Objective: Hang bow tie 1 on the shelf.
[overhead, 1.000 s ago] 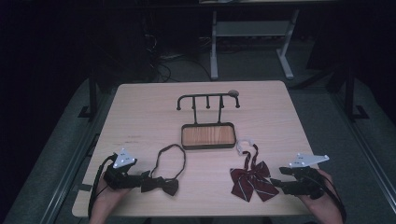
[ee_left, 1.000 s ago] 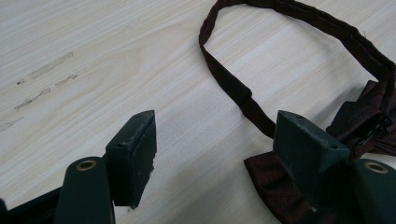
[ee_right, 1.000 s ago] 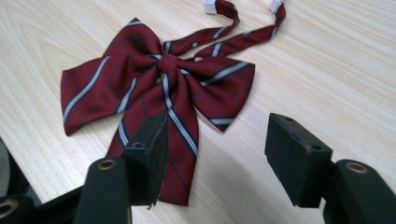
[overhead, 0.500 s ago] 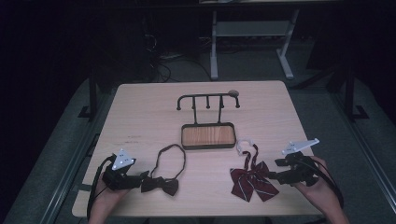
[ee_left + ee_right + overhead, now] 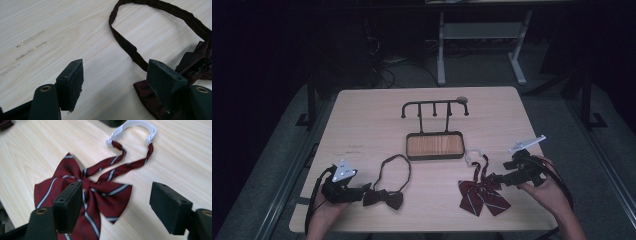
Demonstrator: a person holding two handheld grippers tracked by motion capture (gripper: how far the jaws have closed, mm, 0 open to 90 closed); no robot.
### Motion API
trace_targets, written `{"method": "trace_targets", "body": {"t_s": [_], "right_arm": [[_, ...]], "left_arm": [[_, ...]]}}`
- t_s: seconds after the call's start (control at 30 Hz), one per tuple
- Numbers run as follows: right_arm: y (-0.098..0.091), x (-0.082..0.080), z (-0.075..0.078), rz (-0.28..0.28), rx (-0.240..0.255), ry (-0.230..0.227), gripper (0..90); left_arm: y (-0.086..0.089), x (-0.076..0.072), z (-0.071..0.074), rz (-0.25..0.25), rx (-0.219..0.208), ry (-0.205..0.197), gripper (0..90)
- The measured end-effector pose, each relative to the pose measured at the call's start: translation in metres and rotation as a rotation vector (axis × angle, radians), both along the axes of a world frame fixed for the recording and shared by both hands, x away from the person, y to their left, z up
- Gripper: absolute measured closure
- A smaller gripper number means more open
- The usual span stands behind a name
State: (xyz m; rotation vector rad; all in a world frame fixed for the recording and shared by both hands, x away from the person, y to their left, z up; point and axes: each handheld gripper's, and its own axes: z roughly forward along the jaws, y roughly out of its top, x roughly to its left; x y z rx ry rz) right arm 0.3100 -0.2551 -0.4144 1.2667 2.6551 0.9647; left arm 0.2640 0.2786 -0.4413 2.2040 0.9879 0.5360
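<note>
Two bow ties lie on the table (image 5: 362, 125), one for each of the two grippers. The dark bow tie (image 5: 384, 198) sits at about seven o'clock on the tabletop, its neck loop curling up toward the centre. The left gripper (image 5: 365, 191) is at that tie's nine o'clock edge, jaws spread wide with nothing pressed between them, one pad over the tie's cloth. The striped red bow tie (image 5: 482, 194), with its white clasp (image 5: 472, 155), lies at about five o'clock. The right gripper (image 5: 498, 179) is at its three o'clock side; its jaws have just been opening and stand apart over the cloth, holding nothing. One tray stand (image 5: 435, 145) with a four-peg rail occupies the centre. The surface is pale wood grain; the room around is dark, with grey floor and a white frame (image 5: 443, 45) behind.
</note>
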Motion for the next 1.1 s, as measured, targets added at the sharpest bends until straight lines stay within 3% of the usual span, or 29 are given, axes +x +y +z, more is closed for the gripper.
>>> {"method": "trace_targets", "body": {"t_s": [0.13, 0.27, 0.3, 0.47, 0.5, 0.83, 1.1], "right_arm": [[0.003, 0.006, 0.001, 0.011, -0.005, 0.008, 26.1], [0.011, 0.016, 0.0, 0.025, -0.037, 0.028, 26.8], [0.015, 0.02, 0.0, 0.028, -0.064, 0.021, 27.4], [0.021, 0.031, 0.0, 0.039, -0.085, 0.022, 28.9], [0.024, 0.038, 0.0, 0.036, -0.115, 0.016, 33.5], [0.034, 0.06, -0.004, 0.024, -0.152, 0.019, 35.7], [0.041, 0.083, -0.002, 0.022, -0.172, 0.045, 43.6]], "left_arm": [[0.0, 0.0, 0.0, 0.001, -0.001, 0.003, 30.3], [0.0, 0.001, 0.0, -0.003, 0.0, 0.009, 30.5], [0.0, 0.001, 0.0, -0.003, 0.001, 0.009, 30.5], [0.0, 0.001, 0.0, -0.004, 0.003, 0.007, 30.5], [0.0, 0.001, 0.0, -0.007, 0.005, 0.012, 30.6], [0.0, 0.0, 0.0, -0.005, 0.009, 0.008, 30.7], [0.001, 0.001, 0.0, -0.007, 0.016, 0.011, 30.9]]}}
